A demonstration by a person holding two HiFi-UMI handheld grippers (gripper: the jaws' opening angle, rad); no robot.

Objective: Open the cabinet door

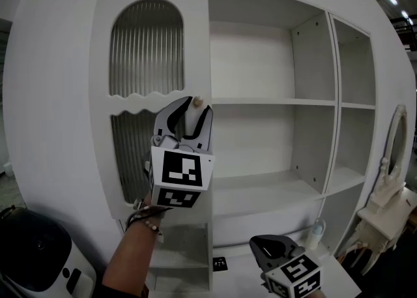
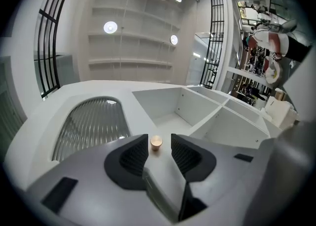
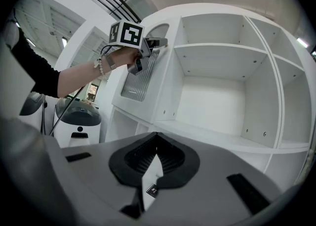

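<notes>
The task's thing, the cabinet door, stands at the left of the white cabinet, a tall leaf with two ribbed glass panels and a small round knob on its right edge, about halfway up. From the head view and the right gripper view the door looks to lie shut against the carcass, or very nearly so; no gap behind it can be made out. The left gripper is raised to the knob and tilted upward, and its own view shows the jaws spread wide with the knob standing between their tips, a sliver of space on either side, so the pads are not pressing on it. The right gripper hangs low in front of the bottom shelves, well apart from the door, its jaws closed together with nothing held. The step in hand seems to be the taking of the knob, with the door not yet opened. The next move probably calls for the left jaws to close squarely on the knob, which is small and round and could slip out sideways, and then for a pull outward that curves to the left, since the hinges, which are not visible, are likely on the door's far left edge.
</notes>
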